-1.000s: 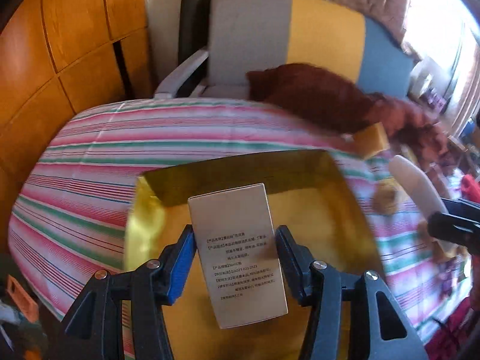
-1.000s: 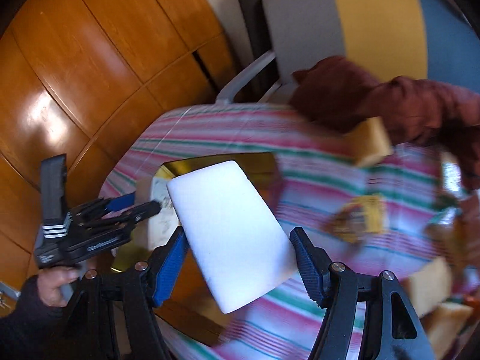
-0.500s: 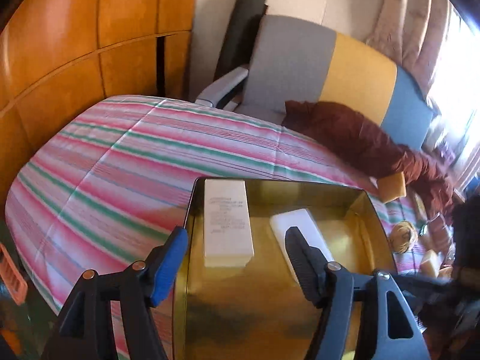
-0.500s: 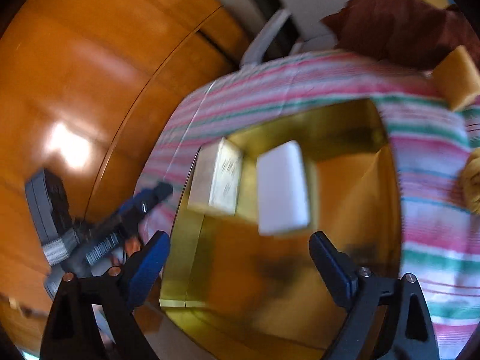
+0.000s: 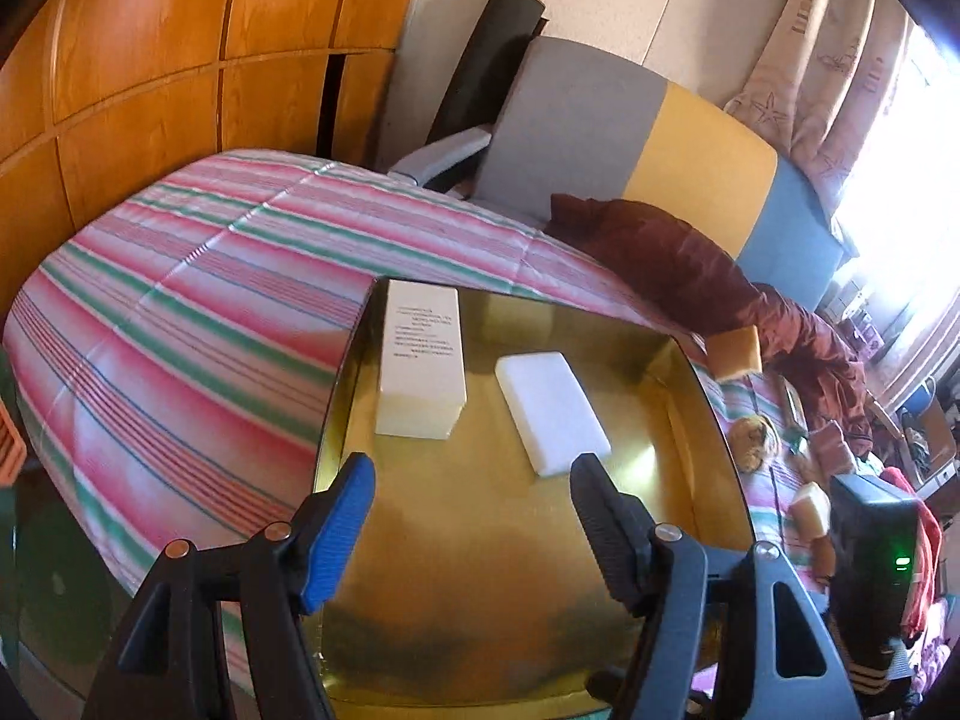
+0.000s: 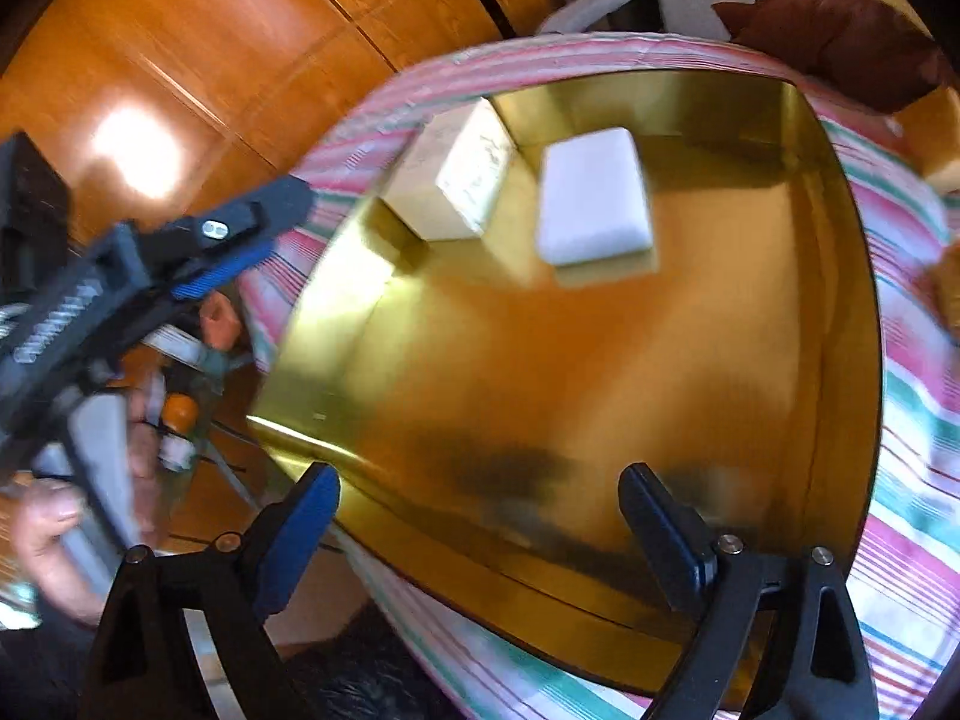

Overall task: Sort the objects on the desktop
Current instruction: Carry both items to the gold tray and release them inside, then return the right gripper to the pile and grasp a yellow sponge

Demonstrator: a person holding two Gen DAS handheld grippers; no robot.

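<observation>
**Two items in the tray, more waiting to the right**

Both tongs are spread wide and carry nothing. The left gripper (image 5: 471, 516) hangs over the near part of the gold tray (image 5: 690, 480); the right gripper (image 6: 480, 531) sits at the tray's near rim (image 6: 840, 360), its picture blurred.

Inside the tray, toward its far end, lie a white box (image 5: 420, 369) with printed text and a flat white pad (image 5: 552, 414). They lie side by side, near each other but apart, the box hard against the left wall. Both run lengthwise away from the tongs, the pad skewed a little.

What is left to sort lies right of the tray on the striped cloth (image 5: 180, 312): a yellow sponge (image 5: 735, 351) just beyond the far right corner, a tan bundle (image 5: 753, 435) beside the right wall (too small to name), and more pale pieces nearer, partly hidden by the right tool.

By my reading, the next pick belongs to the right hand, since those things all lie on its side. The sponge's long axis seems to run across the view, so the jaws would likely need to close along the reach.
</observation>
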